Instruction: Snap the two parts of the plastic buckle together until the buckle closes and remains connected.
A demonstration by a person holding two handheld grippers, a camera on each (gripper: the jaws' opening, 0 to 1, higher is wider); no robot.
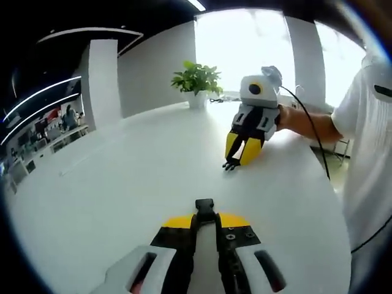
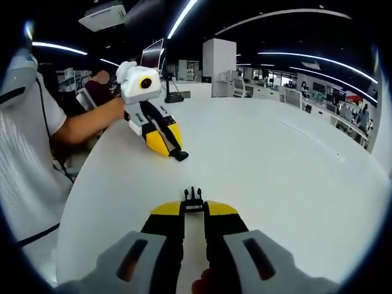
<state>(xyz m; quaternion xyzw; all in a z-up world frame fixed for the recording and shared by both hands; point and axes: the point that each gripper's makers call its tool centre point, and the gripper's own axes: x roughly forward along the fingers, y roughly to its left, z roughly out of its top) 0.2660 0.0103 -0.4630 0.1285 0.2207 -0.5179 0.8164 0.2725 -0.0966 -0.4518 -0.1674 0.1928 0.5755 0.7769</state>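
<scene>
- At the bottom centre of the left gripper view, the socket half of the buckle [image 1: 204, 206] is clamped in the left tongs [image 1: 205, 222].
- At lower centre of the right gripper view, the pronged half [image 2: 193, 197] is clamped in the right tongs [image 2: 193, 211], above the white tabletop [image 2: 275, 159].

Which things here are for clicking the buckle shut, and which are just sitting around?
For the job:
- buckle socket held by the left gripper
- pronged buckle piece held by the right gripper
- white table they work over

Just sitting around:
- potted plant at the table's far edge
- monitor beyond the table
</scene>
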